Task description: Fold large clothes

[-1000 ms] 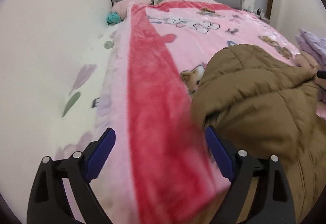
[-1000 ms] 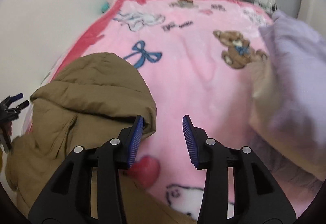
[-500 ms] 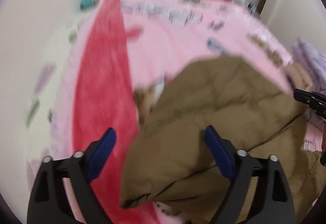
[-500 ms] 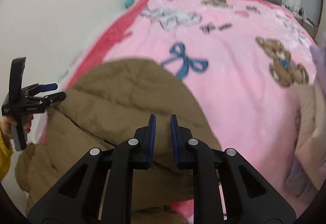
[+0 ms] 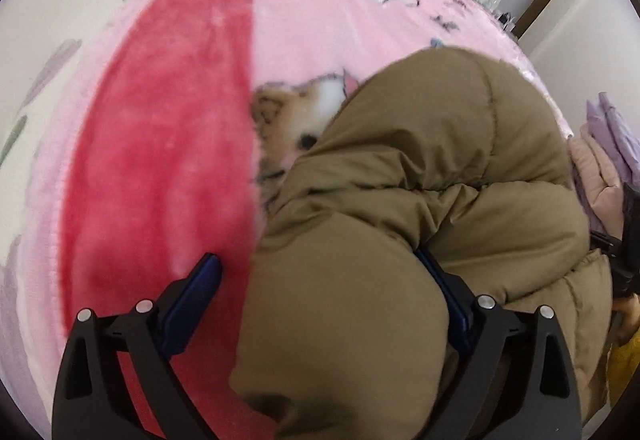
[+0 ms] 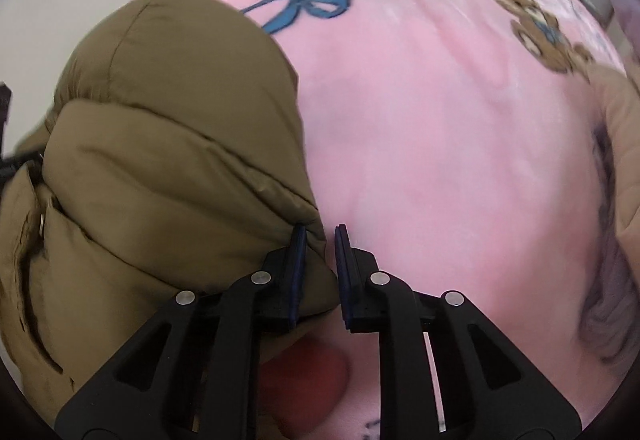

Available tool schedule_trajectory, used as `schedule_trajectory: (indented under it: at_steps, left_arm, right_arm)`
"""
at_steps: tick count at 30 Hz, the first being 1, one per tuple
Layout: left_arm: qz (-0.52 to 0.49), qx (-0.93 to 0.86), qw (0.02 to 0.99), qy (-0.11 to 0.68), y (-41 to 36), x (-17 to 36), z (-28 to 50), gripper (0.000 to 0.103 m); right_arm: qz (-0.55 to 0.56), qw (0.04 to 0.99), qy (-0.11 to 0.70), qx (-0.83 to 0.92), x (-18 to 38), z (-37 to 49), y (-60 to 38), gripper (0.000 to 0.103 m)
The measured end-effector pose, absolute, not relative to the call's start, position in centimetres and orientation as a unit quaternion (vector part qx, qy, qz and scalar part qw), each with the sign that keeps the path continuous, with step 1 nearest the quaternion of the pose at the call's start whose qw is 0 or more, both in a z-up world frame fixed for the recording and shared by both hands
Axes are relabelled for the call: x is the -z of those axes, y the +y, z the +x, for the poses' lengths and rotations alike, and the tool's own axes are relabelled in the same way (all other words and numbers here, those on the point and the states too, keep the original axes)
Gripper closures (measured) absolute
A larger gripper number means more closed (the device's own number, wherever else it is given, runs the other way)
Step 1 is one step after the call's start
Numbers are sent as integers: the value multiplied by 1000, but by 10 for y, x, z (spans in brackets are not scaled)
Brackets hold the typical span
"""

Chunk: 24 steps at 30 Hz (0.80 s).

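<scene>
the brown puffer jacket [image 5: 432, 176] lay bunched on the pink blanket [image 5: 312, 20], beside its red stripe [image 5: 160, 144]. the left gripper [image 5: 318, 276] stood wide, its jaws having just opened further, with a thick fold of the jacket bulging between them; its right pad met the fabric, the left pad was clear. the right gripper [image 6: 321, 240] had narrowed to a slim gap with the jacket's [image 6: 168, 160] corner edge between its pads, seemingly pinched.
</scene>
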<state>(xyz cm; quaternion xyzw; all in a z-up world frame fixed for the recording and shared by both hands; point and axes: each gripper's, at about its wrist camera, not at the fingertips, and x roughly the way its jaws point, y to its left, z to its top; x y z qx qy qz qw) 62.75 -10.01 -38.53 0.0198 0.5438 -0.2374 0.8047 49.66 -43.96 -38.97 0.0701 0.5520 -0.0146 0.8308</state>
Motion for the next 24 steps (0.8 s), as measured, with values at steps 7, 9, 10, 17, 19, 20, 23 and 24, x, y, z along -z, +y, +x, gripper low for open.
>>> schedule_trajectory:
  at_steps: [7,9,10,17,19,20,23,24]
  left_arm:
    - [126,285,846,433,-85,307,618,9]
    - [137,293,842,432,-92,291,636,9]
    - [136,298,846,422,-96,282,644,9]
    - [216,312,793,477,-156,320,707,5]
    - [228,319,771,502,-163,338,714,5]
    - [227,318,762,517,-164,347,718,5]
    - [178,313,732,578,-160,370,732,5]
    - [162,312,726,592,-160,375,733,5]
  right_arm:
    - [30,888,457,-39,314,497,-450,33]
    - [35,885,460,-63,304,519,-451,33]
    - [43,879,468,-76,303,534,-451,33]
    - [36,830,543,-121,340,597,-429,32]
    - [46,821,550,-146,347,605,-426,32]
    - [49,821,552,-141,352,610,-428,28]
    - [99,802,571,-142,364,619,-436,26]
    - [105,799,574,-146,366,622,-436,27]
